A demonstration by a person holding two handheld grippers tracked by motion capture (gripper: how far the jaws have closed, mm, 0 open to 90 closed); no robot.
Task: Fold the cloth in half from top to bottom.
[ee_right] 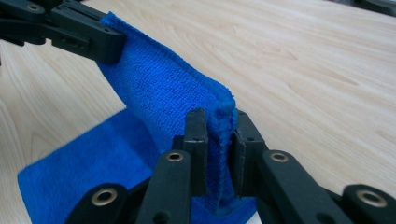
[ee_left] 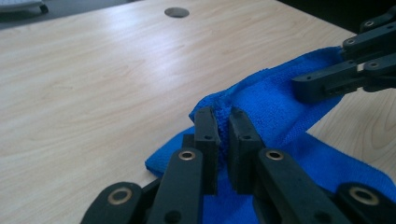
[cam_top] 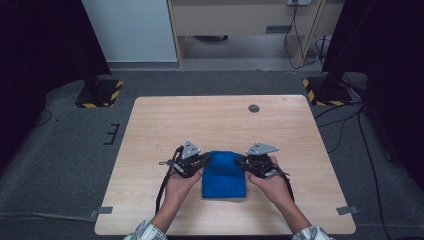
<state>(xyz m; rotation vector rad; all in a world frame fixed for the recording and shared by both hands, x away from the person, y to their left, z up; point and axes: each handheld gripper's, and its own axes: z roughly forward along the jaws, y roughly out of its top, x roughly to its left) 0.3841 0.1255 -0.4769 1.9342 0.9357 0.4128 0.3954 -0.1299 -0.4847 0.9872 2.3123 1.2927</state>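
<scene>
A blue cloth [cam_top: 223,174] lies on the wooden table [cam_top: 220,125], near its front edge. Its far edge is lifted off the wood and stretched between the two grippers. My left gripper [cam_top: 204,160] is shut on the cloth's far left corner; in the left gripper view its jaws pinch the blue cloth [ee_left: 275,100] at the left gripper [ee_left: 224,116]. My right gripper [cam_top: 239,161] is shut on the far right corner, with the blue cloth [ee_right: 159,88] clamped at the right gripper [ee_right: 218,119]. The rest of the cloth rests flat on the table.
A round cable hole [cam_top: 254,108] sits in the table near its far edge. Bare wood surrounds the cloth on all sides. Dark stands with yellow-black striped bases [cam_top: 100,92] flank the table on the floor.
</scene>
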